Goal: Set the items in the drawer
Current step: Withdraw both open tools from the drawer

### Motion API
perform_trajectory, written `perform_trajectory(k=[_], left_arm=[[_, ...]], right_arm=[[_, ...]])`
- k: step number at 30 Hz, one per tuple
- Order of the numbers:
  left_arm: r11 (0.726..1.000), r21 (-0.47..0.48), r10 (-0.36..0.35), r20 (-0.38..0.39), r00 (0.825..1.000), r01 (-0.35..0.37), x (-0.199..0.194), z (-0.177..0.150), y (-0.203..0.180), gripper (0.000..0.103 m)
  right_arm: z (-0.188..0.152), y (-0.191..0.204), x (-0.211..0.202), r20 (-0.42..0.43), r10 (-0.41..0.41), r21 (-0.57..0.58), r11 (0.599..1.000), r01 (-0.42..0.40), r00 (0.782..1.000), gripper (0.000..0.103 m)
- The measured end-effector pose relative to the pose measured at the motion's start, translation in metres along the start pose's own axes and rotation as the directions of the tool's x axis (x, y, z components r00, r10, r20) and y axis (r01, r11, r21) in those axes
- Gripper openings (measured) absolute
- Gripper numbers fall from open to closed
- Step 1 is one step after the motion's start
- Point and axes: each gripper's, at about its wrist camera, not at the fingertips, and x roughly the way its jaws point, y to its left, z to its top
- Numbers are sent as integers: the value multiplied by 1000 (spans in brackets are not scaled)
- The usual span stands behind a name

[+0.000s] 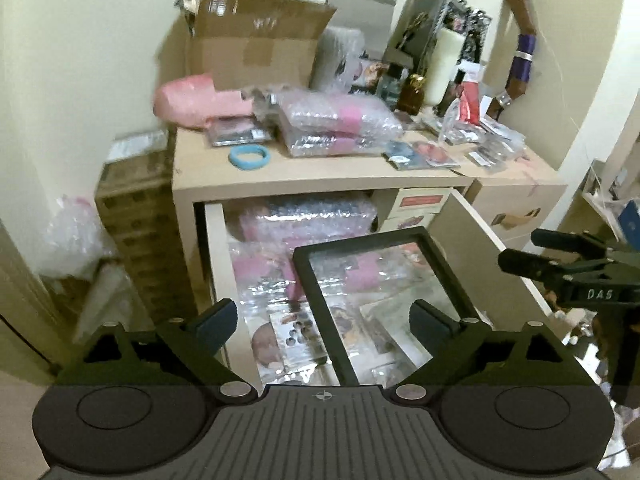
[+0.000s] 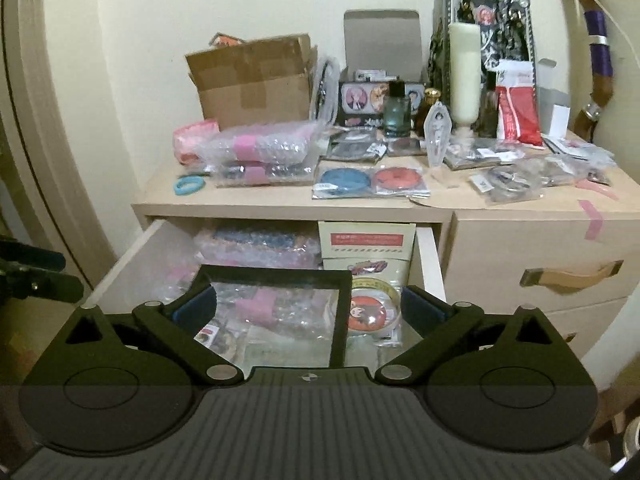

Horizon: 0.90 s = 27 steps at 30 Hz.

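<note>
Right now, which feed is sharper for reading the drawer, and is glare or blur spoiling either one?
Right wrist view: sharper, and the open drawer and black frame read clearly. Left wrist view: motion blur smears the bubble-wrap packs on the cabinet top, and glare whitens the plastic inside the drawer. Both views: fisheye bends the walls, corners dark, dim yellowish light.

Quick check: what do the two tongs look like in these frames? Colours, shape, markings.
Both are matte black. The left tongs have two angled linkage arms with silver pivot pins, blue finger pads, a ribbed centre plate with a small crosshair mark and round discs either side. The right tongs match; seen from the left wrist view, white "DAS" lettering shows on their side.
</note>
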Motion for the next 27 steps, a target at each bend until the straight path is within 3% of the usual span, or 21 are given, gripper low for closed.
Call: perform_trajectory(k=[7, 13, 16, 19, 21, 22, 24, 25, 26, 27], left_arm=[[990, 84, 105, 136, 985, -117, -39, -30, -42, 103], [974, 104, 183, 168, 969, -202, -62, -60, -85, 103], [932, 219, 256, 171, 951, -290, -63, -81, -114, 103], [870, 342, 301, 204, 932, -356, -63, -103, -141, 103], [804, 441, 324, 237, 916, -398, -60, -118, -159, 103], [756, 499, 337, 258, 905, -424, -57, -126, -168, 103], [603, 636, 370, 312, 875, -481, -45, -146, -187, 103], [510, 696, 389, 337, 857, -505, -37, -158, -194, 103], [393, 751, 406, 376, 833, -530, -26, -171, -200, 103], [308, 779, 405, 411, 817, -545, -17, -183, -204, 103]], right_arm=[[-10, -11, -46, 46, 45, -18, 999, -44, 998, 102], [-26, -29, -100, 75, 66, -2, 998, -66, 995, 102], [-36, -35, -121, 84, 58, -8, 998, -57, 995, 102], [-45, -41, -140, 82, 71, -6, 997, -71, 994, 102], [-51, -43, -151, 86, 75, -12, 997, -74, 993, 102], [-53, -44, -156, 89, 76, -12, 997, -76, 993, 102], [-58, -46, -164, 93, 78, -2, 997, -78, 993, 102], [-59, -47, -168, 95, 79, 3, 997, -79, 992, 102], [-61, -48, -172, 97, 78, 7, 997, -79, 992, 102], [-62, -48, -175, 98, 75, 10, 997, -77, 992, 102]])
